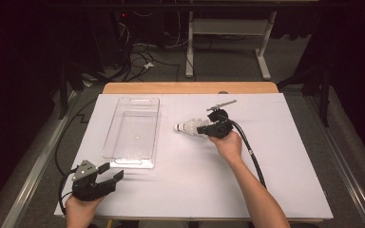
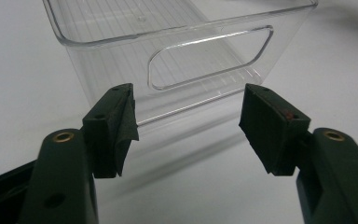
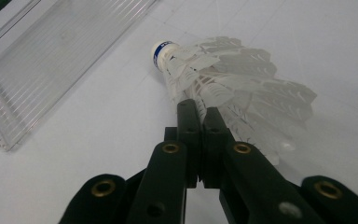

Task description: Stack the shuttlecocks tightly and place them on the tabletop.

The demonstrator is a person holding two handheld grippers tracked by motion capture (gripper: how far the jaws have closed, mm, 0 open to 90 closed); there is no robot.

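Right gripper view looks along the jaws of the right gripper [image 3: 199, 114], and they are squeezed together on the thin feathers of a white shuttlecock [image 3: 223, 88]. The jaws pinch just the edge of the feather skirt, not the hard cork tip with the blue band. That is a small, soft hold. I think the feathers could bend or snap if the squeeze is too hard, and the shuttlecock could slip out or swing around if the hand moves fast. In the high view the shuttlecock [image 1: 188, 126] is near the middle of the white table [image 1: 285, 190], just to the right of the clear plastic bin [image 1: 132, 130], with its tip pointing at the bin. If it is meant to go in the bin, it has to be lifted over the wall, or the tip may bump the side and push the light bin away. The left gripper [image 1: 105, 175] waits near the bin's close end with its jaws apart and nothing between them, so nothing is holding the bin still.
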